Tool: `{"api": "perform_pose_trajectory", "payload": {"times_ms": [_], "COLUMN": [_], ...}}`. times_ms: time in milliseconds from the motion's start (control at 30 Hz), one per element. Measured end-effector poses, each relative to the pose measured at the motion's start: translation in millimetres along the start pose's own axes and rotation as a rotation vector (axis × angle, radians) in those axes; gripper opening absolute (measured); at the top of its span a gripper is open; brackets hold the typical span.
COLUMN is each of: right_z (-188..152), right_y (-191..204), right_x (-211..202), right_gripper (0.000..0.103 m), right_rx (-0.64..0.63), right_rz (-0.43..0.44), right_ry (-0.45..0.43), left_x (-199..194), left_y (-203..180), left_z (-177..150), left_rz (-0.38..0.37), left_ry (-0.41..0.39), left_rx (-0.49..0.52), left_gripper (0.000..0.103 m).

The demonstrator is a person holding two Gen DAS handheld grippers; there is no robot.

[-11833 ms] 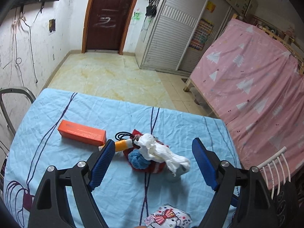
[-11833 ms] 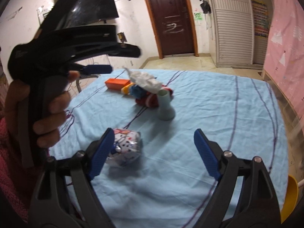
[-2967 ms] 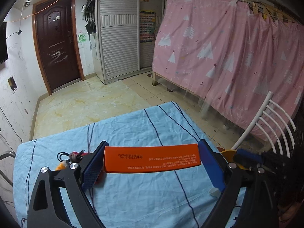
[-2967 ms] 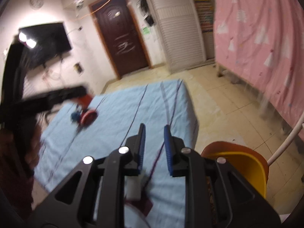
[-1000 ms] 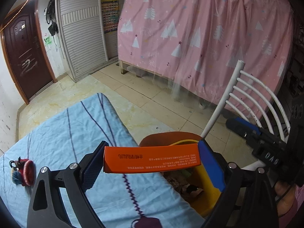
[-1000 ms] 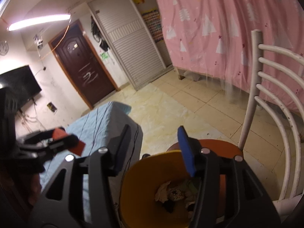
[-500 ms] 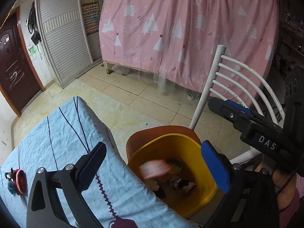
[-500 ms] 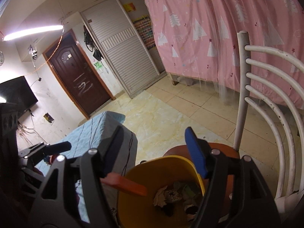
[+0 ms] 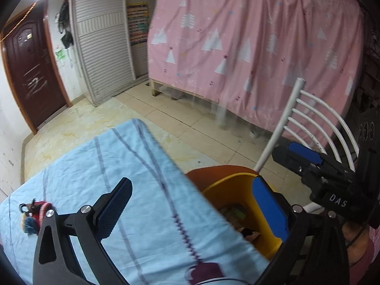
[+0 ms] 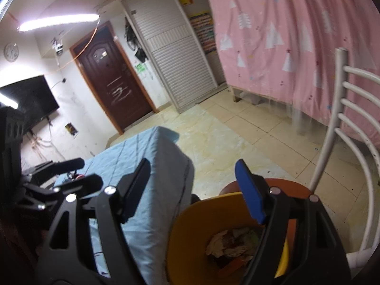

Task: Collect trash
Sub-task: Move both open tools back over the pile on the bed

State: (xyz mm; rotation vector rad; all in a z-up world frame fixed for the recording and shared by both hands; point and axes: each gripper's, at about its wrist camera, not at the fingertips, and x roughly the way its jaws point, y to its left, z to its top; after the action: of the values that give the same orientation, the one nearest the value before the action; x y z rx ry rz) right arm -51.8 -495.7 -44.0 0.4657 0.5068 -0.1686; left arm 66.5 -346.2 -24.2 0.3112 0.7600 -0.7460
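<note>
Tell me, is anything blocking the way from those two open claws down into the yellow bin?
Nothing visible does. The left gripper and the right gripper are both open and empty above the yellow trash bin, whose open top shows crumpled trash inside.

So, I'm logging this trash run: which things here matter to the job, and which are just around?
Job:
- yellow bin with trash inside
- left gripper, open
- right gripper, open
- red and blue item on the table

Just around:
- white chair
- pink curtain
- door
</note>
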Motion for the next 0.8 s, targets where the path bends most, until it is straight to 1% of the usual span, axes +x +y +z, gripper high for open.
{"api": "perform_pose_trajectory", "payload": {"times_ms": [133,367,433,467,500,667,800], "right_z": [3,2,-1,-2,-4,-11,-18], "right_y": [24,81,97,105,113,153,178], "right_x": [11,41,49,53,57,77,90], "right_gripper": [0.071,0.071,0.074,0.077,0.078,0.079,0.079], "right_rx": [-0.034,-0.124,-0.151,-0.165,-0.175,-0.241,-0.282], "right_rz": [0.03,0.077,0.089,0.094,0.098,0.129,0.143], "right_ry": [0.019,0.079,0.097,0.106,0.113,0.154,0.185], "left_x": [-11,-28,-33,-36,-38,-49,-56], "left_y": [31,92,111,120,128,176,216], "left_z": [-4,-14,-19,-22,-23,-35,-46], "left_rz": [0.037,0.092,0.115,0.129,0.139,0.196,0.243], "left_ry": [-0.017,-0.032,-0.033,-0.035,-0.037,-0.038,-0.037], "left_rx": [-0.036,-0.107,-0.123,-0.131,-0.138,-0.195,-0.243], "left_gripper": [0.092,0.092,0.092,0.092,0.092,0.092,0.092]}}
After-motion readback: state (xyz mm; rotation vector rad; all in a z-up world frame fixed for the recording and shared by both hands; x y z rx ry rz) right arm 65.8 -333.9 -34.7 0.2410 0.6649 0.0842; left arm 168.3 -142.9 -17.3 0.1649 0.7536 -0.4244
